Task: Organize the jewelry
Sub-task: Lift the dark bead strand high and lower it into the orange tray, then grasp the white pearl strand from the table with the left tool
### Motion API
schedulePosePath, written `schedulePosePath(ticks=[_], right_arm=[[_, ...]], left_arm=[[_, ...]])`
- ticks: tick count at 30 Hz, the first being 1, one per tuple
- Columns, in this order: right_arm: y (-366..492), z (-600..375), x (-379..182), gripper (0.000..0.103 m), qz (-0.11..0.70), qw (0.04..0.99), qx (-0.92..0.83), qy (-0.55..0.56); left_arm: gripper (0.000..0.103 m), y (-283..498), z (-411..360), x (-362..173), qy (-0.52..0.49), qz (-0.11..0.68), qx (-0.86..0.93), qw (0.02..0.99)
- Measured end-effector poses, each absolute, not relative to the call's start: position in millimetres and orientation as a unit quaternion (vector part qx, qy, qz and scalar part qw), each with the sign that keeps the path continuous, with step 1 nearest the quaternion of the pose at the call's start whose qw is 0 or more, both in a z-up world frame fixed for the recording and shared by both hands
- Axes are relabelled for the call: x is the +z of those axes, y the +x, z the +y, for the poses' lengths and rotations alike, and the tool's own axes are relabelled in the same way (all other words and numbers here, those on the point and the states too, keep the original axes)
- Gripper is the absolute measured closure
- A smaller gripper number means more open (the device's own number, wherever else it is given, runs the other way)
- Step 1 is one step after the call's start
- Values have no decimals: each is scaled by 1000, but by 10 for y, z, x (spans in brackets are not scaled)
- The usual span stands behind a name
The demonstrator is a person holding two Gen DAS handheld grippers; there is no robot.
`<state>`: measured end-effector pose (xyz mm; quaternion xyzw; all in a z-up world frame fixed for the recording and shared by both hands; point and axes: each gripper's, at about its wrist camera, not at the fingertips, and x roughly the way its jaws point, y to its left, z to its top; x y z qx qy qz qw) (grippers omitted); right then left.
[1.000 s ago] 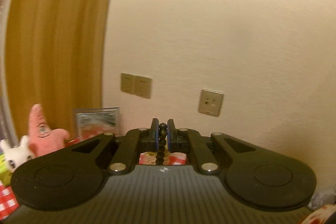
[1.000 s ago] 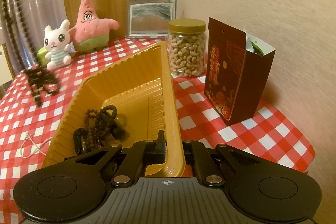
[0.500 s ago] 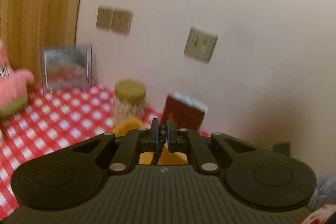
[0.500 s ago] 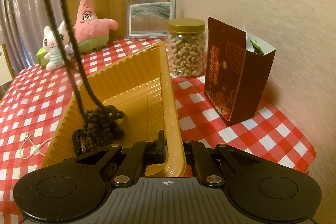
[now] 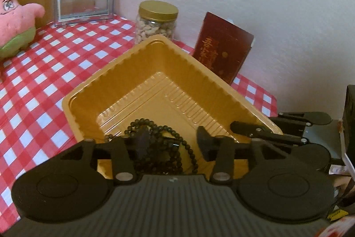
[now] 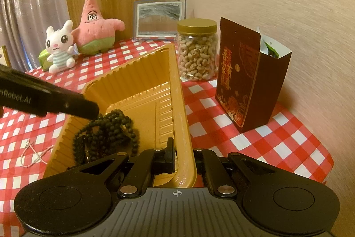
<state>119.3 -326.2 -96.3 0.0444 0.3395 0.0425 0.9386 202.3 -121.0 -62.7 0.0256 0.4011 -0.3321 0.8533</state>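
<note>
Dark wooden beads (image 6: 106,130) lie in a loose heap on the floor of the tray (image 5: 142,72), at its near-left corner. Left gripper (image 5: 168,143) hangs just above the heap; its jaws have just been opening and now stand spread, with the strands under and between them, but I cannot see any pad pressing on a bead. In the right wrist view one finger (image 6: 66,103) comes in from the left and ends right at the top of the pile. Right gripper (image 6: 183,159) is pressed together on the near rim of the tray — it seems to hold the tray steady.

I judge the step in hand to be the release of the beads into the tray. To do it well, the left jaws should stay wide and rise straight up, slowly, so that no loop catches on a finger and follows it out. The right grip should not loosen until the strand is fully free. A thin pale chain (image 6: 33,154) lies on the checked cloth (image 6: 255,139) just left of the tray, outside it — probably a piece to be collected too.
</note>
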Motion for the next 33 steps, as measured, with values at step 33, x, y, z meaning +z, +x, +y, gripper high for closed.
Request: schedulePosePath(ticks=[33], right_arm=[[1179,-3227,-966,98,348,936,38,41]], left_arm=[[62,1521,453,-1315,41,428,-100,897]])
